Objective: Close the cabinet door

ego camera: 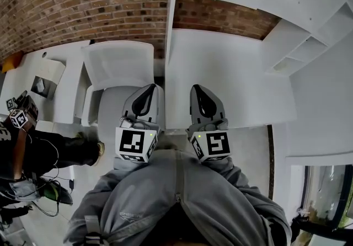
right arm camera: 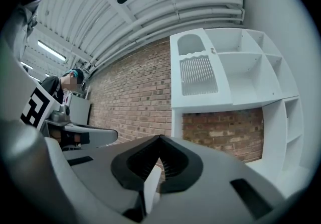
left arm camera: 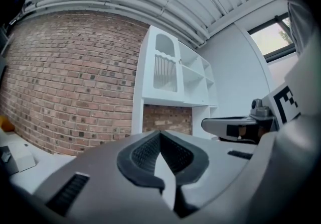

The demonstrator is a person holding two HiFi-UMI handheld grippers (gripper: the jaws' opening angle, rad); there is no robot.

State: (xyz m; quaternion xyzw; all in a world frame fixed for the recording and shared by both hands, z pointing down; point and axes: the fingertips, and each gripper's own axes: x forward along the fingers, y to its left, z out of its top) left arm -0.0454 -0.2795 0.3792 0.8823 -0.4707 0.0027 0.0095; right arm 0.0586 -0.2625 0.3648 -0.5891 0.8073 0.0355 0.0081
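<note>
My left gripper point(ego camera: 149, 91) and right gripper point(ego camera: 198, 91) both have jaws pressed together, nothing held. Slatted cabinet door point(right arm camera: 196, 70) sits upper left on white cabinet point(right arm camera: 261, 82) ahead, against brick wall point(right arm camera: 135, 97).

The left tool point(left arm camera: 160, 134), jaws together and empty, faces a white cabinet point(left arm camera: 170, 75) against a brick wall point(left arm camera: 70, 82).

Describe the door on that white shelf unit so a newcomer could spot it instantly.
Against the brick wall stands a white shelf unit. The cabinet door fills its upper left corner; unlike the open cubbies beside it, it has an arch above vertical slats.
</note>
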